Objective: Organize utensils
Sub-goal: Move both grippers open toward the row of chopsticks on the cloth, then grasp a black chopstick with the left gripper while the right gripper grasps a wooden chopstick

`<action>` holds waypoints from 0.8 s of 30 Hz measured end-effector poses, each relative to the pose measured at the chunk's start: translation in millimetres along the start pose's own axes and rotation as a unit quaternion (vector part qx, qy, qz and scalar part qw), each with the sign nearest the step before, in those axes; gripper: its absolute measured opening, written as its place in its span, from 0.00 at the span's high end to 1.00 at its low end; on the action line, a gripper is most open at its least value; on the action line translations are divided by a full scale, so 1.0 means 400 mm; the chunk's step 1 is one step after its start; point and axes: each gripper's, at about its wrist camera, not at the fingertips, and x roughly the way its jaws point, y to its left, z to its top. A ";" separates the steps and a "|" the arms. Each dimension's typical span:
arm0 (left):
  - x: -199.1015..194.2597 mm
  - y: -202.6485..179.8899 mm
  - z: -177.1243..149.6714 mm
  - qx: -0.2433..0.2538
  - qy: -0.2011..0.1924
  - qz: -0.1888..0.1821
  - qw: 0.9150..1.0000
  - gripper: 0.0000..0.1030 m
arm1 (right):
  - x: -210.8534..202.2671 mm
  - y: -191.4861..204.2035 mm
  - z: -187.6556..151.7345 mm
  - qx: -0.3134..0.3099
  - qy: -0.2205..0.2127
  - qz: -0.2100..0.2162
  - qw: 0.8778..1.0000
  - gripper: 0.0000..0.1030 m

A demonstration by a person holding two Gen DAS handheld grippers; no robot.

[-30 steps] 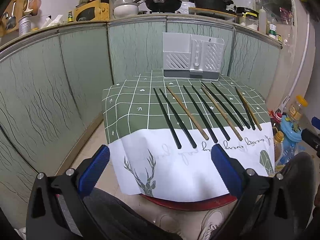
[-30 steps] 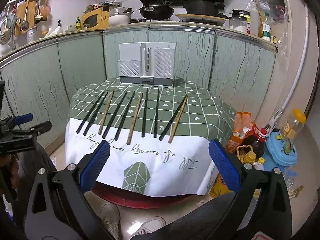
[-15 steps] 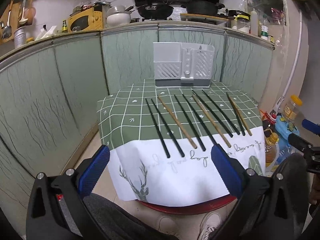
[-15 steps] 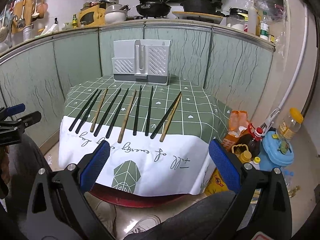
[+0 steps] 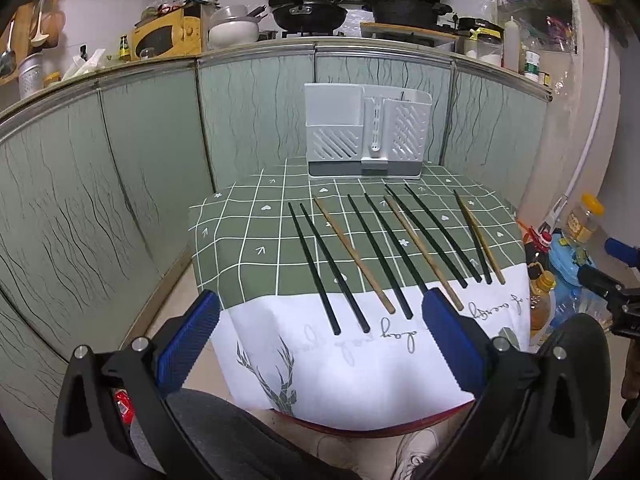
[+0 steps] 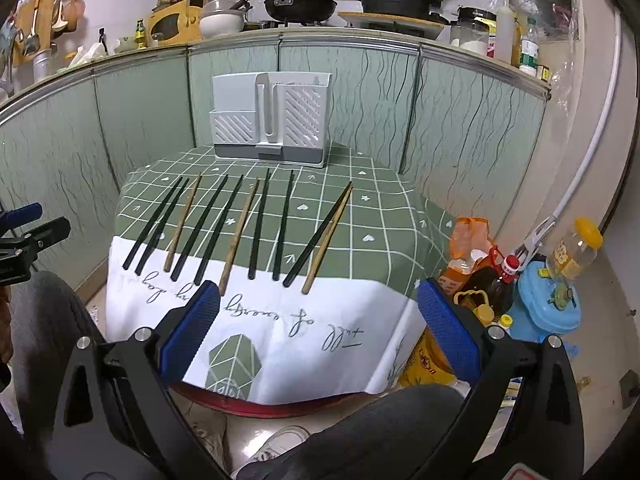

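**Ten chopsticks laid out, both grippers empty**

My left gripper (image 5: 320, 332) is spread wide with nothing between its blue pads (image 5: 188, 338), hanging off the near edge of the table. My right gripper (image 6: 318, 322) is just as wide and just as empty.

From left to right I count ten chopsticks in a row on the tablecloth (image 5: 240, 248): two black (image 5: 324, 268), one wooden (image 5: 354, 254), two black (image 5: 386, 254), one wooden (image 5: 422, 250), two black (image 5: 436, 234), then a black (image 6: 318, 232) and a wooden one (image 6: 328, 238) touching at their far tips. That makes seven black, three wooden. Behind them, at the far edge, stands one white utensil holder (image 5: 366, 136) with slotted compartments.

The cloth is green with a white grid, and a white printed section hangs over the near side. Green patterned cabinet panels (image 5: 152, 136) curve round the table; pans and jars crowd the counter above. Bottles (image 6: 576, 248) stand on the floor at right.
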 end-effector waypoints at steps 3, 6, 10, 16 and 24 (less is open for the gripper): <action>0.020 0.004 0.004 0.001 0.007 0.003 1.000 0.05 | 0.014 -0.003 0.007 -0.001 0.003 0.005 1.000 0.08; 0.034 0.004 0.010 0.002 0.009 0.003 1.000 0.05 | 0.029 -0.007 0.012 0.001 0.008 0.009 1.000 0.08; 0.054 0.008 0.021 0.004 0.012 0.007 1.000 0.05 | 0.046 -0.021 0.023 0.008 0.010 0.017 1.000 0.08; 0.091 0.013 0.030 0.008 0.018 0.017 1.000 0.05 | 0.072 -0.030 0.045 0.010 0.000 0.016 1.000 0.08; 0.166 0.023 0.021 0.008 0.021 0.050 0.998 0.05 | 0.155 -0.056 0.062 0.024 0.006 0.011 1.000 0.08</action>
